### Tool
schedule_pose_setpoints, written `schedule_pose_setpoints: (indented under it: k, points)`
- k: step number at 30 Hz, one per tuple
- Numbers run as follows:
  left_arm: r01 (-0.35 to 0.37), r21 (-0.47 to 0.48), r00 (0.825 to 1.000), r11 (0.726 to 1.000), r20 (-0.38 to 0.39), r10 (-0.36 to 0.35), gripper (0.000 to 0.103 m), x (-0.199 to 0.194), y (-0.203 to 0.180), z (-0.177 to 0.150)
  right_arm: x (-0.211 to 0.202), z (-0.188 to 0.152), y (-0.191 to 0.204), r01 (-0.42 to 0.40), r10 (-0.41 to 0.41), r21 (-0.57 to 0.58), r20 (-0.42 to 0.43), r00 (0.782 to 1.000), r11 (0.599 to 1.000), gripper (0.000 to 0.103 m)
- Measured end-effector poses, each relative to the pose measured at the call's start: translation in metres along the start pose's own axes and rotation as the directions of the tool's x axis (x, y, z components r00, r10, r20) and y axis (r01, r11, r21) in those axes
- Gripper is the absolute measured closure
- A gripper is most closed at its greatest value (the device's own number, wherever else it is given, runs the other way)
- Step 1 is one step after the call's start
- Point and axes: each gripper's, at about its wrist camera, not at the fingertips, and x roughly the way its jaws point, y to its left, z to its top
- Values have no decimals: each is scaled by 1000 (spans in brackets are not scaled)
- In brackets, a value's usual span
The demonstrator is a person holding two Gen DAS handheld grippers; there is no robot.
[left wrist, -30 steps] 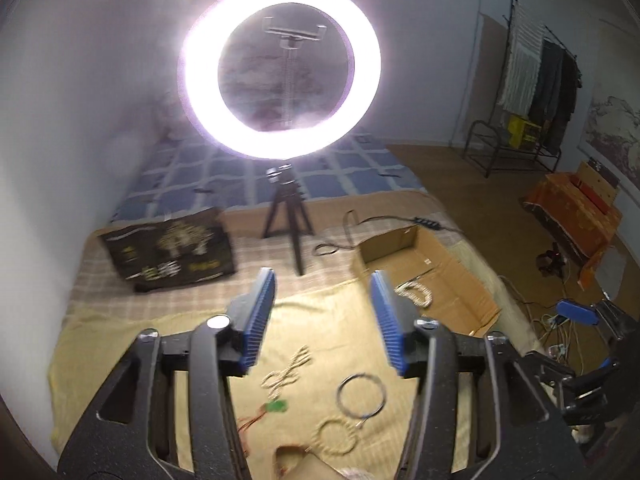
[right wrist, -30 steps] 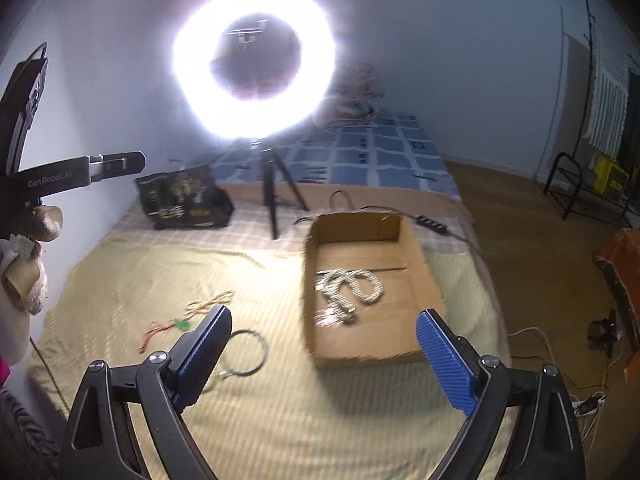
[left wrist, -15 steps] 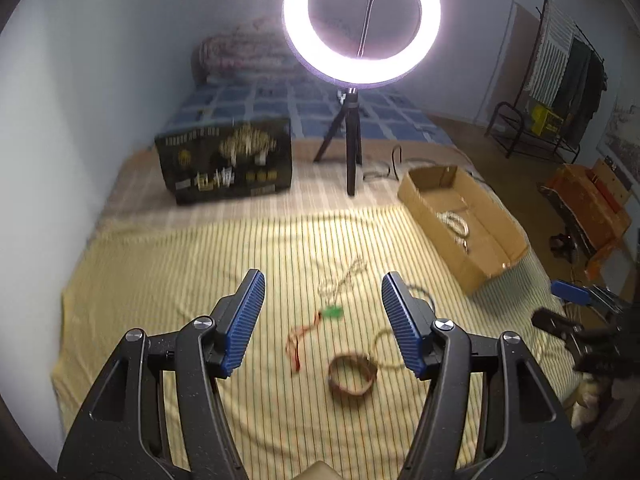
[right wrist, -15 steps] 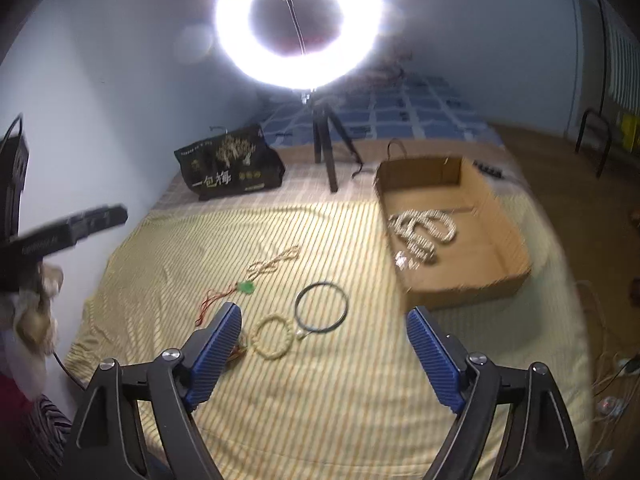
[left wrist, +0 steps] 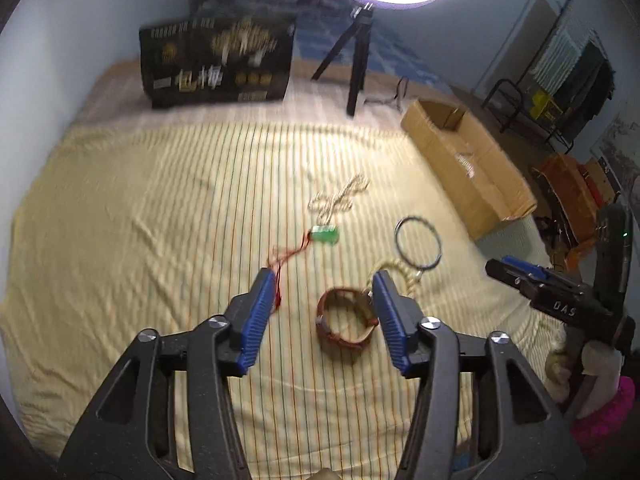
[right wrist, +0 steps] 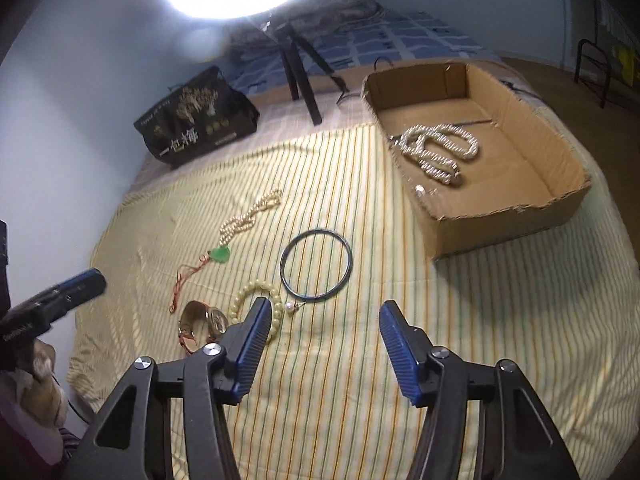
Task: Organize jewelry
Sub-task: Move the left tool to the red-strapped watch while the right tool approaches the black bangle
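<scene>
One silver chain [right wrist: 438, 150] lies in my cardboard box [right wrist: 500, 228]; five pieces remain on the bedspread [right wrist: 360, 380]; both my left gripper [left wrist: 324, 312] and right gripper [right wrist: 320, 344] are spread, empty.

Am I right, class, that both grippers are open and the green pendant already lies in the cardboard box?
Not quite. The green pendant lies on the striped sheet, as the right wrist view shows. The cardboard box holds a pearl necklace. Both grippers are open.

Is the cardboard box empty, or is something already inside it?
Not empty. The box holds a silvery beaded necklace, coiled on its floor in the right wrist view.
</scene>
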Motion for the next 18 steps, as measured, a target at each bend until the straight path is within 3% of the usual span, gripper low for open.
schedule_pose_setpoints:
  k: [5,18]
  points:
    - [11,-48,997,999,-73,-15,57,27,12,-12,20,-2,-5,-7,8,30,-39,999,1000,49]
    - [16,-40,989,999,-149,-21,63,63,7,-18,65,14,-13,52,-40,126,-93,995,991,62]
